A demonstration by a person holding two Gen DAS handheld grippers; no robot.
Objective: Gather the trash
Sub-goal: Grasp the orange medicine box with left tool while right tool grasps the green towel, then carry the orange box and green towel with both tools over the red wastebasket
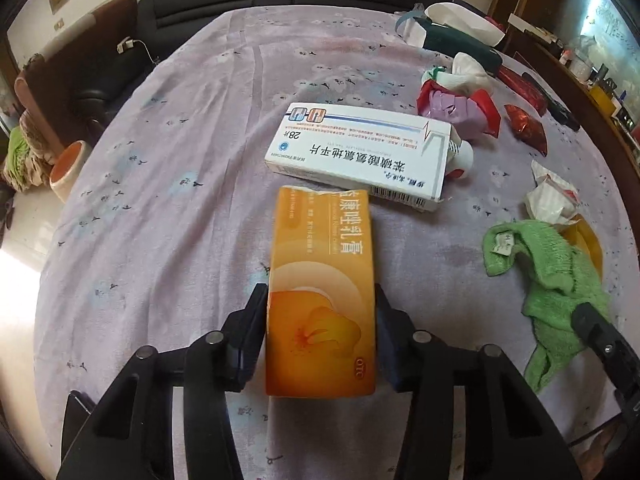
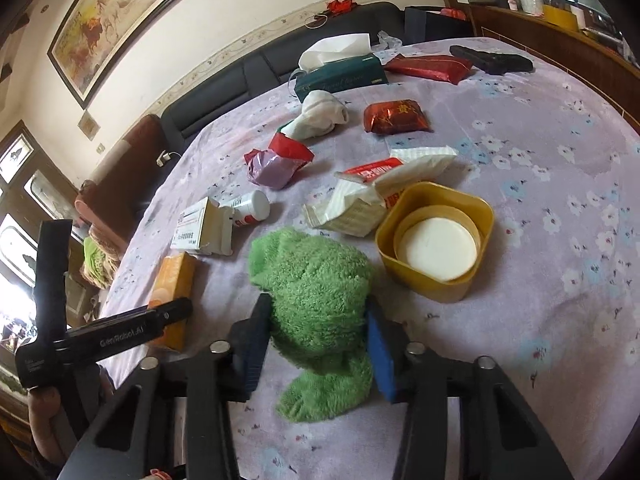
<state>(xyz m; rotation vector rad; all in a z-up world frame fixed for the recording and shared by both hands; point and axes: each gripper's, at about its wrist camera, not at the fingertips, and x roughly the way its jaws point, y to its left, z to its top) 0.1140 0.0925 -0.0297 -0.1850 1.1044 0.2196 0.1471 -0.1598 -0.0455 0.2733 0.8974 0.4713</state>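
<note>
1. Orange carton [image 1: 320, 300], lying on the lilac flowered tablecloth [image 1: 160, 200], is being gripped on both long sides by the left gripper [image 1: 320, 316], jaws partly closed against it.
2. Green cloth [image 2: 316, 300] is being pinched between the pads of the right gripper [image 2: 316, 344], jaws likewise partly closed.
3. White medicine box [image 1: 360, 156] is lying just beyond the carton.
4. Yellow dish [image 2: 436, 240] is sitting just beside the cloth; crumpled wrappers [image 2: 276, 162] and a tissue box [image 2: 340, 74] are lying farther back.

orange carton [image 1: 320, 300] | flat on cloth | green rag [image 2: 316, 300] | crumpled beside it
</note>
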